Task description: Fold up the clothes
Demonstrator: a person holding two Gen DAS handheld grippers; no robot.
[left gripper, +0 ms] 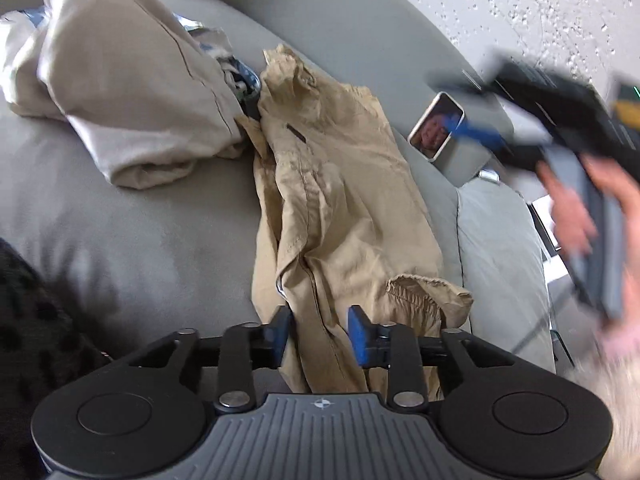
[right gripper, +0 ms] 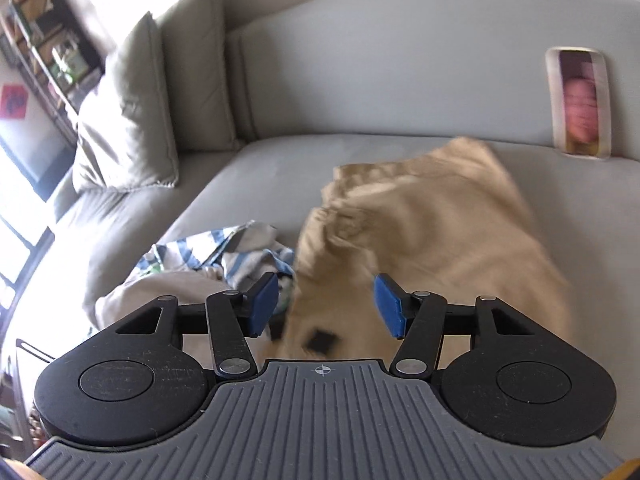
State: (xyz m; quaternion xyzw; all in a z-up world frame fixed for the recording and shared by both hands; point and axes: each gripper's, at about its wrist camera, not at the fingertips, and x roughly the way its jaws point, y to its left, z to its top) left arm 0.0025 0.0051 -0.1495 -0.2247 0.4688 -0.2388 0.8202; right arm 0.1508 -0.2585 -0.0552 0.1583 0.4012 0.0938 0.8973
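Item: tan trousers (left gripper: 340, 200), laid lengthwise on a grey sofa (left gripper: 140, 240), rumpled, not yet squared into a fold; one end is bunched near the seat edge.

Left gripper (left gripper: 318, 334): jaws parted, set astride a fabric ridge, nothing clamped; seemingly placed for a pinch there.

Right gripper (right gripper: 326, 306): jaws parted, held above the trousers, blurred.

Adjacent: beige garment (left gripper: 132, 92) heaped beside the trousers, striped cloth (right gripper: 212, 252) beneath it.

Phone (right gripper: 580, 104) is propped against the backrest.
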